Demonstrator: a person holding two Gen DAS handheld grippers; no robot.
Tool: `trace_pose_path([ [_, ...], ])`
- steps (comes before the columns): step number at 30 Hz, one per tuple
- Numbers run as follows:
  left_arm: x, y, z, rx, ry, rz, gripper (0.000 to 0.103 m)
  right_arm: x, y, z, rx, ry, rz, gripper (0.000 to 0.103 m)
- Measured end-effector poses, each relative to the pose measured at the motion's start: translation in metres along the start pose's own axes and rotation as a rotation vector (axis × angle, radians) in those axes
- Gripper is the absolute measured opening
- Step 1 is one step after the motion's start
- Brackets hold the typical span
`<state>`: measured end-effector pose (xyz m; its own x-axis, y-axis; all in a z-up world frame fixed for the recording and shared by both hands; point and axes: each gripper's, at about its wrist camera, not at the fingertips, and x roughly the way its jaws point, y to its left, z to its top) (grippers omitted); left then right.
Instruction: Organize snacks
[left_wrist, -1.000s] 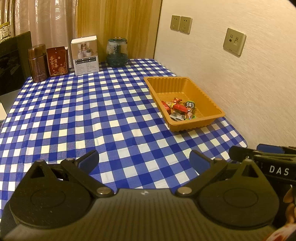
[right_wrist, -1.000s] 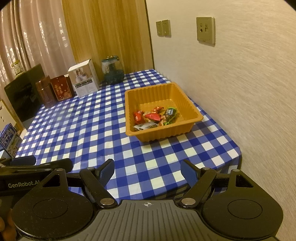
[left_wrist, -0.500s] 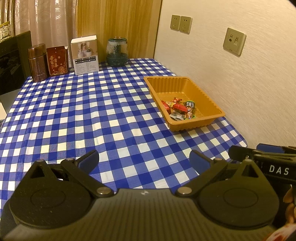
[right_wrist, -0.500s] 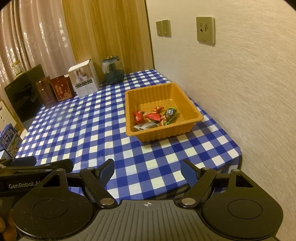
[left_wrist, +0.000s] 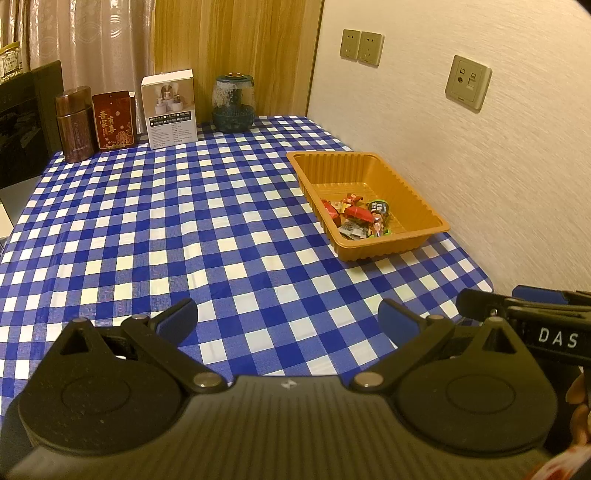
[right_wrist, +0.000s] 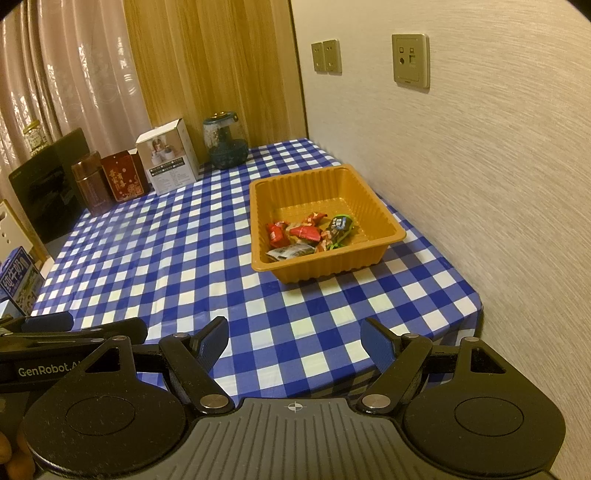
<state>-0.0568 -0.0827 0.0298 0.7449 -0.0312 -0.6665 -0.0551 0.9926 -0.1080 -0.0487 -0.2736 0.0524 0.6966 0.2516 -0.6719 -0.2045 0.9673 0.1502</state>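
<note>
Glossy ribbed plastic tray (right_wrist: 373, 254) on checked cloth tablecloth (right_wrist: 166, 258)

1. I see the orange tray (right_wrist: 373, 258), a shallow rectangular plastic tray with ribbed walls. It stands flat on the checked tablecloth (right_wrist: 177, 266), close to the wall side of the cloth and near its front corner.
2. I see the snacks (right_wrist: 310, 236), a small heap of wrapped pieces. All lie inside the tray, in the part of its floor nearest to me; the far part of the floor is bare.
3. In the heap, red wrappers lie towards the tray's left wall, a silver-grey wrapper lies against its front wall, and a dark packet with green lies on the right of the heap.
4. From the left view the heap (left_wrist: 356, 218) also sits at the tray's near end.
</note>
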Motion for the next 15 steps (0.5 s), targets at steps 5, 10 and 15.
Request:
trace_pose_path([
  [5, -0.0002, 0.0004, -0.0009, 0.001, -0.001, 0.0, 0.103, -0.0002, -0.0002, -0.0001, 0.001, 0.0, -0.001, 0.078],
  [10, -0.0001, 0.0001, -0.0004, 0.0, 0.0, 0.001, 0.103, -0.0001, -0.0006, -0.0002, 0.0, 0.0, 0.001, 0.078],
  [15, -0.0003, 0.0004, -0.0006, -0.001, 0.0, 0.0, 0.103, 0.0, -0.0004, 0.0, 0.001, -0.001, 0.0, 0.078],
])
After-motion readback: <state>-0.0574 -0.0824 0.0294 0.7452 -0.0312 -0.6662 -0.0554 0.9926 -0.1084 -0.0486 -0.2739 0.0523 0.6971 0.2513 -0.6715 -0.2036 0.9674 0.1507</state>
